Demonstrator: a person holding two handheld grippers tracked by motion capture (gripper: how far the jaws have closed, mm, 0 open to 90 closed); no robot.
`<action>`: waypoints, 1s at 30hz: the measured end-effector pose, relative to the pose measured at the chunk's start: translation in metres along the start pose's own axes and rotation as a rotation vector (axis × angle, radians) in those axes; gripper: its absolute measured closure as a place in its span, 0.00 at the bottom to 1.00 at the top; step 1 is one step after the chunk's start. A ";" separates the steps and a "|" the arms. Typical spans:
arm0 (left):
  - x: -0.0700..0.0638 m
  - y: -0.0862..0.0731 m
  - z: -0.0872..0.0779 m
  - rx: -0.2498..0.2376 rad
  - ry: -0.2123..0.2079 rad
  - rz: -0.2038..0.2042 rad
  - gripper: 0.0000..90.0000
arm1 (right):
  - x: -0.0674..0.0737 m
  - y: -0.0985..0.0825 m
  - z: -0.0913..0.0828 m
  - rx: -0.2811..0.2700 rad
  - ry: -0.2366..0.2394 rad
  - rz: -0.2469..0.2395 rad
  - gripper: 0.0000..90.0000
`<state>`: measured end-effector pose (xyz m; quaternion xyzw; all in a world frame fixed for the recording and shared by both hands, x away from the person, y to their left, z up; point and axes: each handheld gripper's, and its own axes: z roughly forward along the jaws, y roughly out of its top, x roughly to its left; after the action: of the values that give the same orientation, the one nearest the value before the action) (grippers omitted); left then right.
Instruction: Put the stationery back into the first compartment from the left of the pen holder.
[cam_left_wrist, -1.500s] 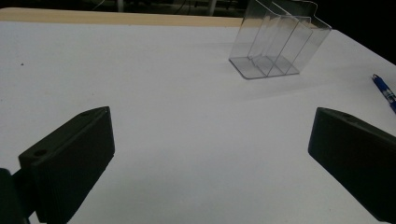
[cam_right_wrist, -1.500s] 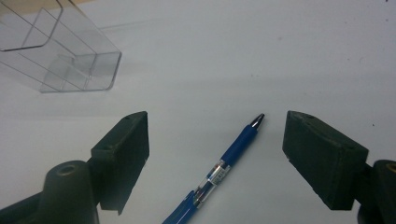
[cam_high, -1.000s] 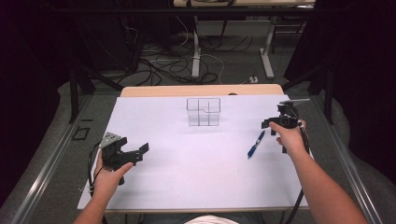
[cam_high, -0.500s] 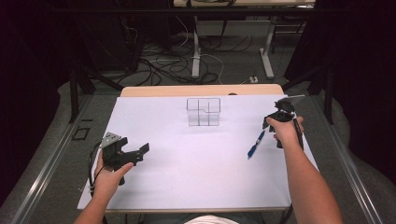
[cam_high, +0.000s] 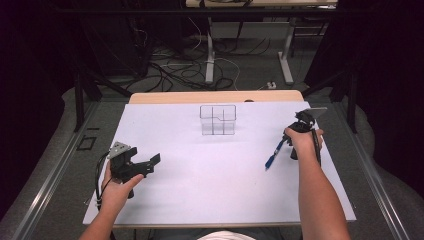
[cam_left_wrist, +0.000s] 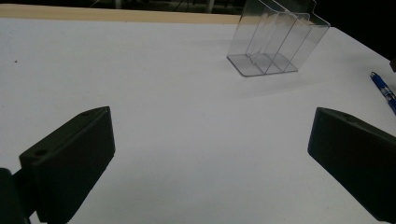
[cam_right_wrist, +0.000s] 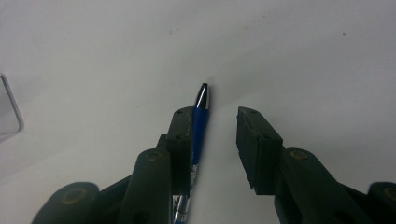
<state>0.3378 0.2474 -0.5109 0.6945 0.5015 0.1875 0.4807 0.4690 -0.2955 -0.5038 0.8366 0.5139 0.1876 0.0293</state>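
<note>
Two hand-held black grippers work over a broad white sheet-covered table (cam_high: 210, 185) that fills the lower middle of the high view, with a strip of pale wood showing along its far edge. Beyond it, in the upper part of that frame, a dark floor carries loose cables and grey table legs.

Next in size, the person's forearms come up from the bottom edge of the high view. At lower left the left hand (cam_high: 116, 192) holds the left gripper (cam_high: 150, 165) low over bare table; in the left gripper view its jaws stand wide apart at the lower corners of the frame, with nothing between them. At right centre of the high view the right hand (cam_high: 302, 141) holds the right gripper (cam_high: 288, 150) pointing down at the table.

A clear plastic divided holder (cam_high: 218, 120) stands upright on the table at upper centre of the high view, and at upper right of the left gripper view.

Smallest is a slim blue pen with a silver tip (cam_high: 274, 154), lying on the table just left of the right hand. In the right gripper view the pen (cam_right_wrist: 200, 126) lies against the inner face of the left-hand jaw, while a gap separates it from the other jaw: the jaws are partly open around it, not clamped.
</note>
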 end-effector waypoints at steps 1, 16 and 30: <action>0.000 0.000 0.000 0.000 0.000 0.000 0.01 | -0.001 0.000 0.000 0.014 0.003 0.012 0.75; 0.000 0.000 0.000 0.001 -0.001 0.001 0.01 | -0.006 -0.002 0.011 0.073 0.052 0.083 0.82; 0.001 0.000 0.000 0.003 0.001 0.000 0.01 | -0.002 -0.005 0.015 0.072 0.007 0.119 0.79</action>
<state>0.3379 0.2480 -0.5108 0.6952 0.5021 0.1871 0.4791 0.4694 -0.2925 -0.5198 0.8656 0.4696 0.1732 -0.0140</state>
